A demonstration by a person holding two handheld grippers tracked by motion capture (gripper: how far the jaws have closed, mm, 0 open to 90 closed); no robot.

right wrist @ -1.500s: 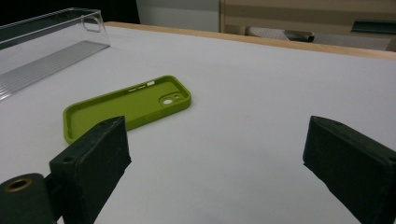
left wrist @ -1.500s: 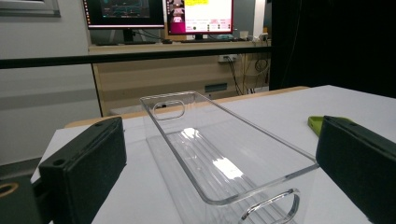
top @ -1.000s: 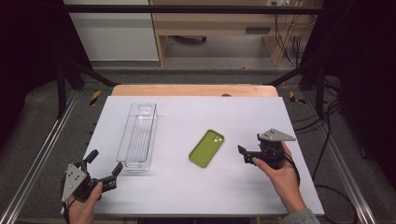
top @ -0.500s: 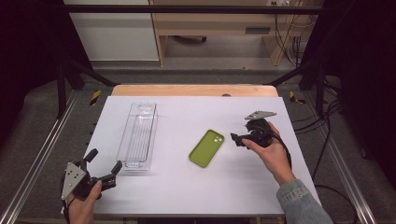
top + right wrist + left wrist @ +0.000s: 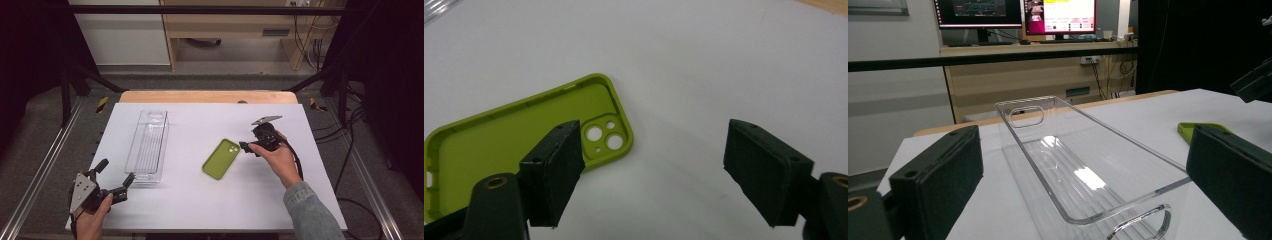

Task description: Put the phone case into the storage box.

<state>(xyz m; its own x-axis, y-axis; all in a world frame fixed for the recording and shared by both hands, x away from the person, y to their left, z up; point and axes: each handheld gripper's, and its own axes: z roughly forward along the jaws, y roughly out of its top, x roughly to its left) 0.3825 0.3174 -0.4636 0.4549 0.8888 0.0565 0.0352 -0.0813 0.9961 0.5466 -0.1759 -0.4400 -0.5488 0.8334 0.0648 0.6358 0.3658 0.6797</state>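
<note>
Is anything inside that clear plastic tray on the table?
The clear tray looks empty: its ribbed floor shows through, with only glare on it in the left gripper view. The green phone case lies apart on the table, beside the right claw.

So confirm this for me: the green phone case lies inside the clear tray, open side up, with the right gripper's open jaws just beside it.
Not quite. The green phone case lies on the white table, apart from the clear tray, as the high view shows. The rest holds: it lies open side up, and the right gripper has its jaws open just beside the case.
</note>
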